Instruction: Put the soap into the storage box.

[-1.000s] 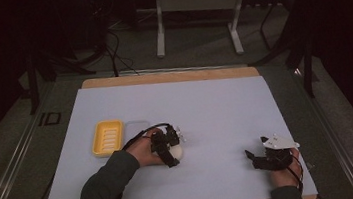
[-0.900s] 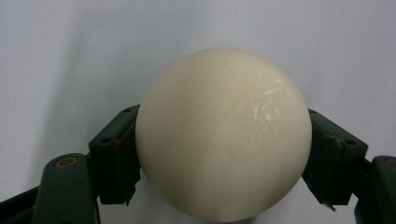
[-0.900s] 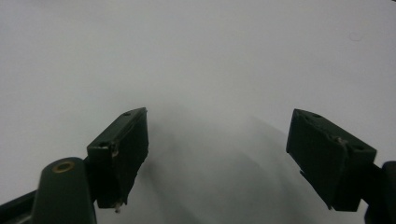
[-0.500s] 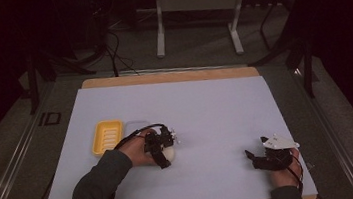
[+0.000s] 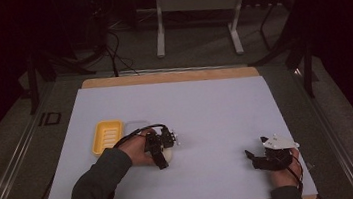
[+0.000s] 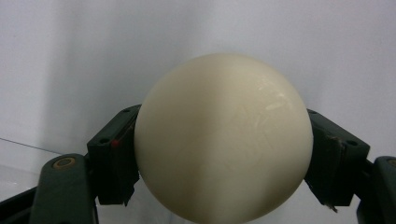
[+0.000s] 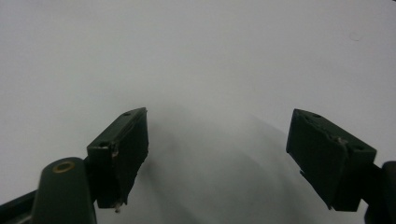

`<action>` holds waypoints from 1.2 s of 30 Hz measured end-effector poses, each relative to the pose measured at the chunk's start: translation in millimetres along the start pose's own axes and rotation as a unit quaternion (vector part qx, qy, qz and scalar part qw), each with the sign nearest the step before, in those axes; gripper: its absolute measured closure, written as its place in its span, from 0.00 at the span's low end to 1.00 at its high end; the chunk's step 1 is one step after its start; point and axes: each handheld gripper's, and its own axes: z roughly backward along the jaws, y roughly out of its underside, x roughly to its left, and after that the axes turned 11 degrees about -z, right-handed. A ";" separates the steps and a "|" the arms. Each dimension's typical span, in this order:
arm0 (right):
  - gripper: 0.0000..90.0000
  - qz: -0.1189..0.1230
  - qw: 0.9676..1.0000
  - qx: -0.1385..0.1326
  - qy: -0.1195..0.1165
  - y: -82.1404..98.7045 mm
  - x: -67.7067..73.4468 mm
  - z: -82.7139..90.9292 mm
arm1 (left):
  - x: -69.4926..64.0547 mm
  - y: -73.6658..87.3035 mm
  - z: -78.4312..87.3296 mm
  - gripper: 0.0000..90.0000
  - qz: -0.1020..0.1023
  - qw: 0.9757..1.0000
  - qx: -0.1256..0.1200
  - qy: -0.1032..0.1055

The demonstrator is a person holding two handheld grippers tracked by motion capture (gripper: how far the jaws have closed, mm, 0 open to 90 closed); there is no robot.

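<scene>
left hand-held gripper [image 6: 224, 154]: pinching cream ball [image 6: 224, 135], lower centre-left, jaws just opened slightly | right hand-held gripper [image 7: 217, 158]: spread, empty, lower right | yellow tray [image 5: 106, 136]: left of ball

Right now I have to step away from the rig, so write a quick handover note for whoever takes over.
Left tool: jaws closed on the cream ball, low over the white mat, just right of the yellow tray.
Right tool: open, holding nothing, resting near the mat's right front corner.
A clear tray sits beside the yellow one.
Done: ball gripped.
Left: probably place the ball in a tray, then release; which tray is unclear.
</scene>
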 end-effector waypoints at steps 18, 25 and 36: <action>0.23 0.001 1.000 0.001 -0.001 -0.1 0.1 -0.2 | 1.0 -4.1 0.4 0.27 -0.016 1.000 0.017 0.005; 0.23 0.001 1.000 0.001 -0.001 -0.1 0.1 -0.2 | 1.5 -1.9 1.2 0.27 -0.019 1.000 0.023 0.003; 0.23 0.001 1.000 0.001 -0.001 -0.1 0.1 -0.1 | 2.3 -0.3 7.0 0.27 -0.018 1.000 0.010 0.001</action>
